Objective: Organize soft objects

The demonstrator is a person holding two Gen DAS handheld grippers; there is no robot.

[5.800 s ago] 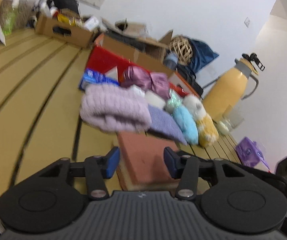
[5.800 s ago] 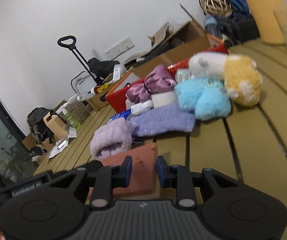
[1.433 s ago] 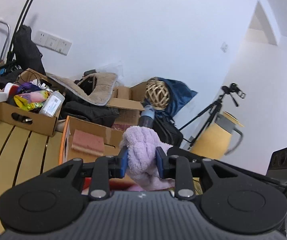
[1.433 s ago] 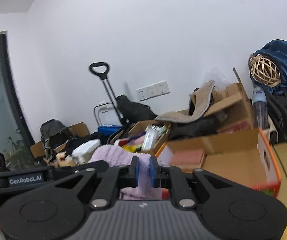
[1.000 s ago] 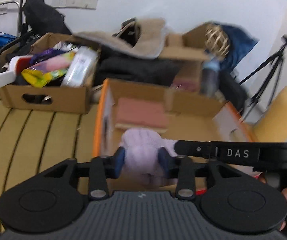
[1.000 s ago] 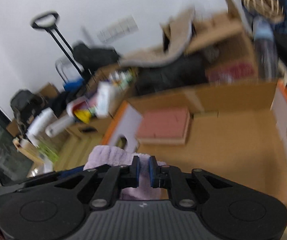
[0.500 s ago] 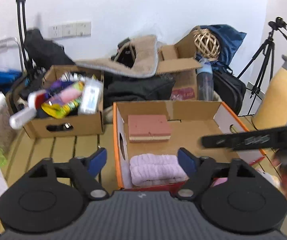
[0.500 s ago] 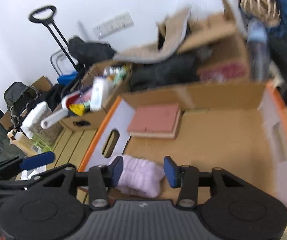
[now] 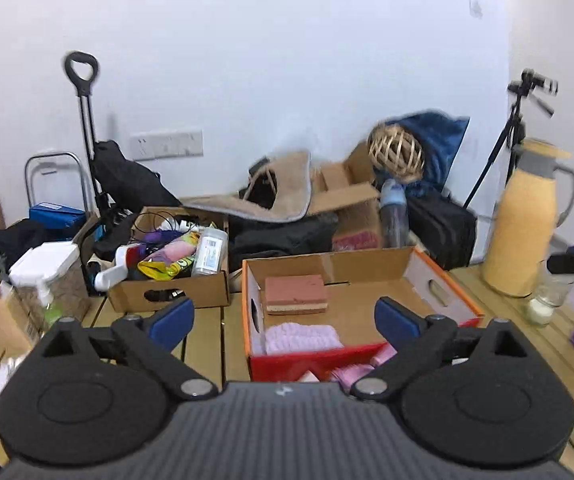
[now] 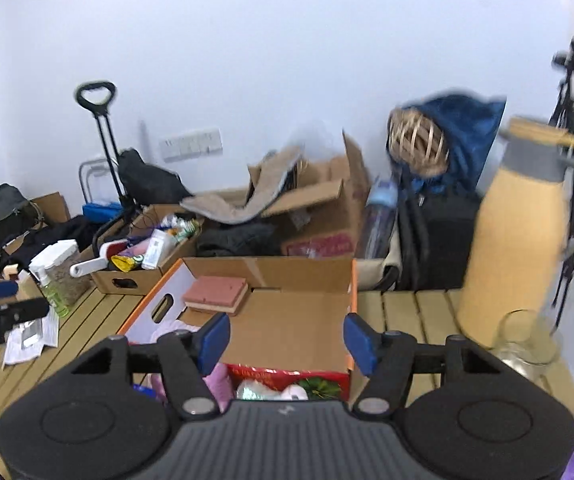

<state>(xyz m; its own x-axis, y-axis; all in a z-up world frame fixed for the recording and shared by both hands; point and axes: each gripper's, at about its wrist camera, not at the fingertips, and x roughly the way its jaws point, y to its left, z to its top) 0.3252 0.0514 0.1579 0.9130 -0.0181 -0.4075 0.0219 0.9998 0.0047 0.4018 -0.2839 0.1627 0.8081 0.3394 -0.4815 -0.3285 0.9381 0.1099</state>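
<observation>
A: Where's the towel?

B: The lilac towel [image 9: 302, 337] lies in the box [image 9: 443, 280], in its near left corner, against the left wall. Behind it, near the back wall, sits a pink sponge [image 9: 295, 294]. The two look apart, not touching.

A: And the left gripper [image 9: 285, 316]?

B: Jaws spread wide, nothing between the blue pads [image 9: 171, 316]. It hangs in front of the box, touching nothing.

A: The right gripper [image 10: 289, 340]?

B: Also wide open and empty. It faces the box from the near right side. From that view the sponge [image 10: 215, 293] shows in the far left corner; the towel is mostly hidden behind the left finger, just a pale pink edge, so I can't be sure of it there.

A: Anything in front of the box?

B: Some pink soft things [image 9: 351, 372] lie against its red front wall, half hidden by the left gripper; which items they are, I cannot tell.

A: And around it?

B: A carton of bottles [image 9: 169, 268] stands just left of the box on the slatted table [image 9: 203, 332]. A yellow jug [image 9: 521, 220] stands to the right, a glass [image 9: 545, 300] beside it.
</observation>
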